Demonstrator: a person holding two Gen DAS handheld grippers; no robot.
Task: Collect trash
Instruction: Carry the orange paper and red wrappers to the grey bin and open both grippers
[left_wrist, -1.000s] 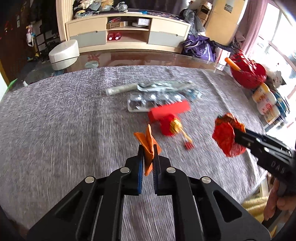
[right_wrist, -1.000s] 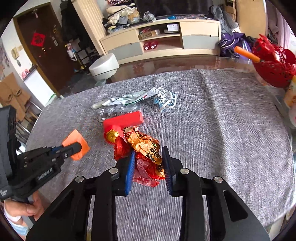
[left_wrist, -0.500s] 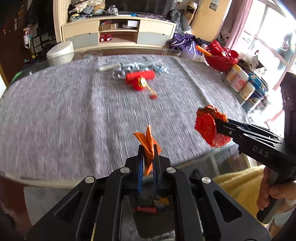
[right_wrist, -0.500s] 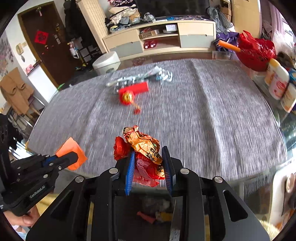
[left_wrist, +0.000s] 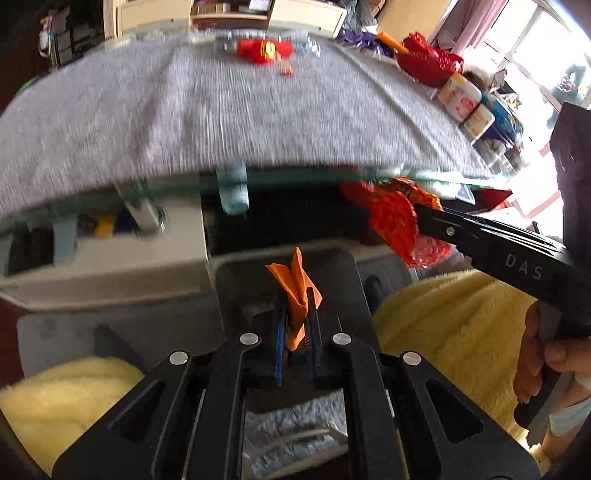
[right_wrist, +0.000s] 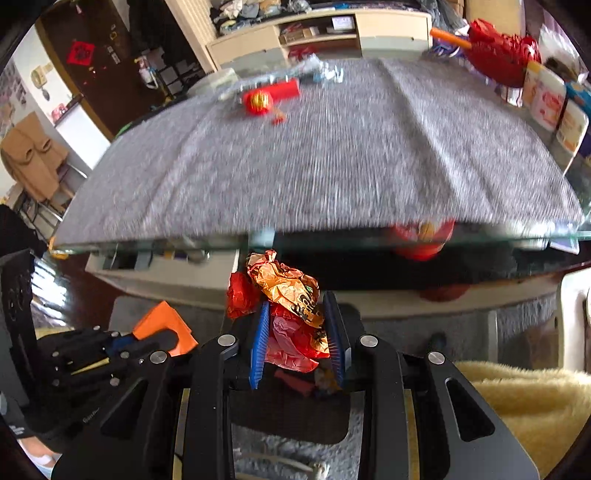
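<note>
**Both grippers carry trash below the table's edge**

The left gripper (left_wrist: 296, 325) is clamped on an orange paper scrap (left_wrist: 294, 295), a folded, creased piece whose pointed corners stick up past the fingertips. In the right wrist view the same scrap (right_wrist: 164, 325) shows as a flat orange square with a notch where the finger covers it.

The right gripper (right_wrist: 297, 332) is closed around a crumpled wrapper wad (right_wrist: 291, 310): glossy red foil below and to the left, with a wrinkled orange-gold sheet bearing dark print bunched on top. It bulges above the blue-padded fingers (right_wrist: 258, 343). From the left wrist view the wad (left_wrist: 397, 221) looks mostly red and sits at the tip of the right gripper (left_wrist: 424, 221).

Both loads hang in front of and below the near edge of the table (right_wrist: 332, 166), which has a grey cloth over a glass top. Under them sits a dark bin (right_wrist: 288, 402), with a few bits of red and yellow litter inside. Far across the cloth lie a red box with a gold-faced red ball (right_wrist: 258, 100) and some silvery wrappers (right_wrist: 317, 70). Yellow fleece (left_wrist: 454, 325) lies on either side of the bin.
</note>
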